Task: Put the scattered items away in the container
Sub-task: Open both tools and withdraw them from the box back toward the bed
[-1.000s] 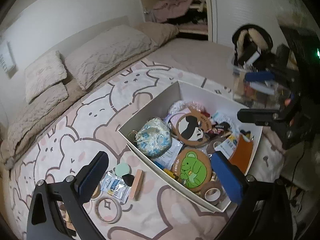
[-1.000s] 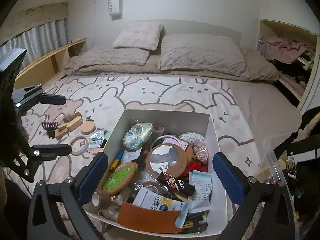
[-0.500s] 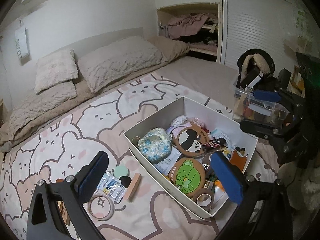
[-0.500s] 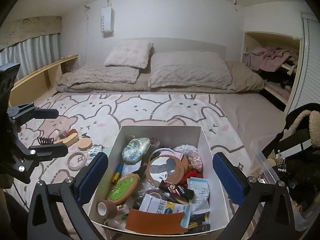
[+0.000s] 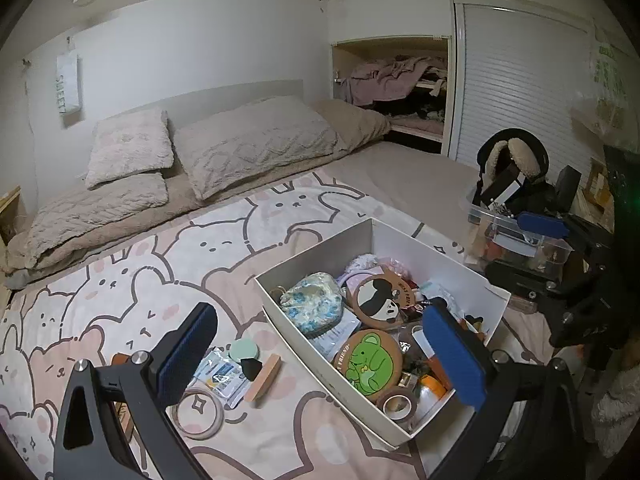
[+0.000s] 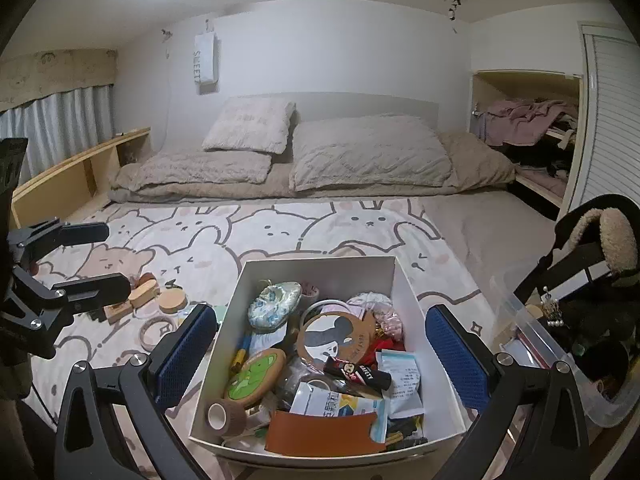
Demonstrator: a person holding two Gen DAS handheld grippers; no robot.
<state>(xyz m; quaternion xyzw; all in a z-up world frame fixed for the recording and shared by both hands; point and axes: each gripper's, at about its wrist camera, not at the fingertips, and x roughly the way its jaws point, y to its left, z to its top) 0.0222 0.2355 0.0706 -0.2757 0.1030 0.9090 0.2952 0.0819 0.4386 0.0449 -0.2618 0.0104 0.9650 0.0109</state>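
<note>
left tool (image 5: 320, 356) jaws apart, empty | right tool (image 6: 320, 356) jaws apart, empty, over white box (image 6: 408, 292) | loose tape ring (image 5: 198, 406), sachet (image 5: 218, 372), wooden block (image 5: 262, 372) on bed beside box | risk: soft blanket (image 5: 140, 280) yields, flat ring slips the pinch

two grey pillows (image 6: 332, 148) at the headboard, a clear bin (image 5: 516, 236) bedside — clothes (image 6: 528, 120) piled in the alcove.

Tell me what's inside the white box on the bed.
The white box holds a green frog coaster, a panda coaster, a floral pouch, a tape roll and an orange card. Whatever lies underneath is covered.
</note>
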